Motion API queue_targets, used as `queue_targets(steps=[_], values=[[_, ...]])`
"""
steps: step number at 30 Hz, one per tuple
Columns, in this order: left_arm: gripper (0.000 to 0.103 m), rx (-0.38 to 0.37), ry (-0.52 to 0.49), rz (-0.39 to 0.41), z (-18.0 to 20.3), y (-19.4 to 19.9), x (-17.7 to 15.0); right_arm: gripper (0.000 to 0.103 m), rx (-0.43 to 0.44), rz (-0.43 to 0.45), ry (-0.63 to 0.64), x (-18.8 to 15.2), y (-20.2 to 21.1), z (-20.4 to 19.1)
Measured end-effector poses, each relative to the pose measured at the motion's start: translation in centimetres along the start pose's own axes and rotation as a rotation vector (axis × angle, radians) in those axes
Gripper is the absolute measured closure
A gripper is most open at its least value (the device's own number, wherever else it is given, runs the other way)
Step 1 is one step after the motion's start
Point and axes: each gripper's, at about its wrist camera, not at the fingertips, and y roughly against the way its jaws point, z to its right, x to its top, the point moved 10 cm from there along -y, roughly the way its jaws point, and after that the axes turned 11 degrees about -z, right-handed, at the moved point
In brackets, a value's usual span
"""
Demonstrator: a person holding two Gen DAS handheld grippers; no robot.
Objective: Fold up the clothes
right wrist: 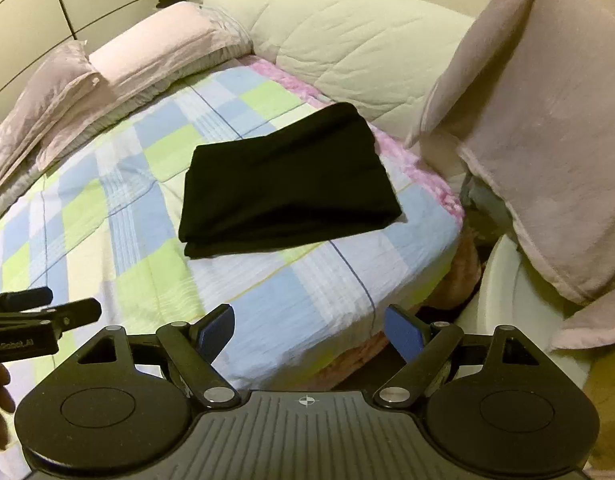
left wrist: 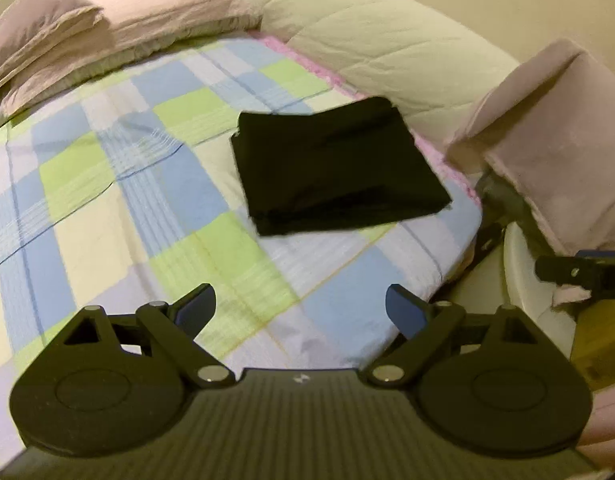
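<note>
Tools left (left wrist: 301, 312) and right (right wrist: 307, 334) gape empty; folded black garment's (right wrist: 283, 188) layers unreadable.

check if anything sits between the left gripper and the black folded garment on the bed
Nothing visible does. The left gripper, jaws open and empty, faces the black folded garment across bare checked bedsheet. The pink towel hangs off to the right, clear of that path.
</note>
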Motion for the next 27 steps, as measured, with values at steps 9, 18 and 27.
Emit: queue_targets(steps=[9, 18, 27], values=[[0.013, 0.103, 0.043, 0.056, 1.1, 2.0, 0.5, 0.018, 0.020, -0.013, 0.096, 1.2, 0.6, -0.7], [0.013, 0.136, 0.104, 0.081, 3.7, 1.9, 1.8, 0.018, 0.024, -0.016, 0.156, 2.4, 0.1, 1.5], [0.013, 0.162, 0.115, 0.060, 4.7, 1.2, 2.0, 0.018, 0.037, -0.029, 0.180, 3.1, -0.4, 3.1]])
